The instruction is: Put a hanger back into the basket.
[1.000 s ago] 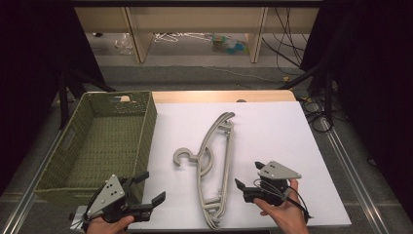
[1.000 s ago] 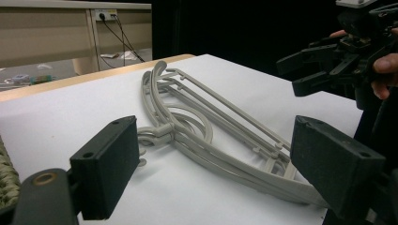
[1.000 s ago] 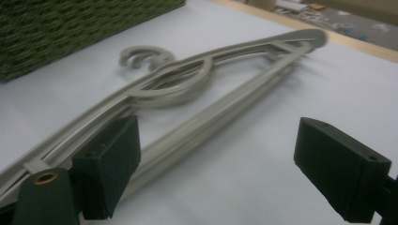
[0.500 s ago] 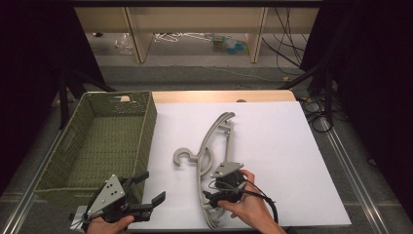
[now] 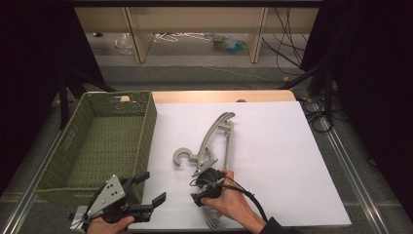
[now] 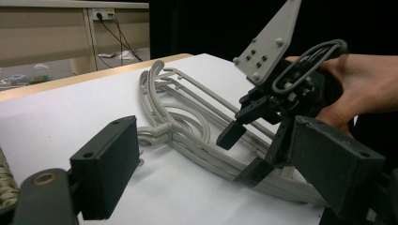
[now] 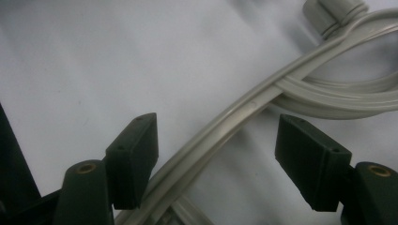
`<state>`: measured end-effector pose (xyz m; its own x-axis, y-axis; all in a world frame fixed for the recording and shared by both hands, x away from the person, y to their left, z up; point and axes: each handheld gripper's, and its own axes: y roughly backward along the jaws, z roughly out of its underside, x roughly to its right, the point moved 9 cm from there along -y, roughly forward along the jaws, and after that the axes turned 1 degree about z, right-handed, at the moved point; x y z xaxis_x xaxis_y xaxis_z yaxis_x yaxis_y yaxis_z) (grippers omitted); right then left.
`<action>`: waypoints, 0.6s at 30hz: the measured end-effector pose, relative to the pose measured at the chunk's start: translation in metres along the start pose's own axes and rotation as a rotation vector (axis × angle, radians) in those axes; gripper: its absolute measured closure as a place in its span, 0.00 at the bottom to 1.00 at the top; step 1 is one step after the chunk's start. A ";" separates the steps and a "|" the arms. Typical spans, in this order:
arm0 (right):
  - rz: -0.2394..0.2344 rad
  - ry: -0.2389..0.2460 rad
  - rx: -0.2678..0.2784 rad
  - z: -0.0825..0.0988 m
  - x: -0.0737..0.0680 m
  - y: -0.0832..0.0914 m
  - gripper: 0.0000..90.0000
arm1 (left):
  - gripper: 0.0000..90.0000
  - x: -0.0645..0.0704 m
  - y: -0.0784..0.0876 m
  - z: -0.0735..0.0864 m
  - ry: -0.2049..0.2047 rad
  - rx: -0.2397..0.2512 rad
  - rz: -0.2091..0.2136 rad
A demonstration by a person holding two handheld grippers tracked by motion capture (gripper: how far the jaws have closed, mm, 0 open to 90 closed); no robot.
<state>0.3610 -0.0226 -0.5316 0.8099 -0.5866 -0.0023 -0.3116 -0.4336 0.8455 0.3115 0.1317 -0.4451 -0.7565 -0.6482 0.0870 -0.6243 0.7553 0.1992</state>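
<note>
right gripper moved onto hanger — long axis near-to-far | hook left

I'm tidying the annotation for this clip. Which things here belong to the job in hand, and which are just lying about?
In the job:
- grey hanger
- right gripper, jaws just closing in, bar between them, not gripped
- green basket

Lying about:
- left gripper, idle
- clutter on the far floor
</note>
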 end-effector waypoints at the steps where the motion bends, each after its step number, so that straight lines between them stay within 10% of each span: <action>1: -0.006 0.000 -0.014 0.000 0.000 -0.003 0.36 | 0.18 0.000 0.000 0.000 0.001 0.000 0.001; 18: -0.077 -0.076 -0.075 -0.002 0.002 -0.011 0.51 | 0.18 0.004 0.001 -0.002 0.007 0.017 0.024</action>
<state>0.3675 -0.0179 -0.5401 0.7888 -0.6053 -0.1066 -0.2102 -0.4286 0.8787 0.3085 0.1293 -0.4422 -0.7701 -0.6303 0.0984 -0.6092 0.7723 0.1800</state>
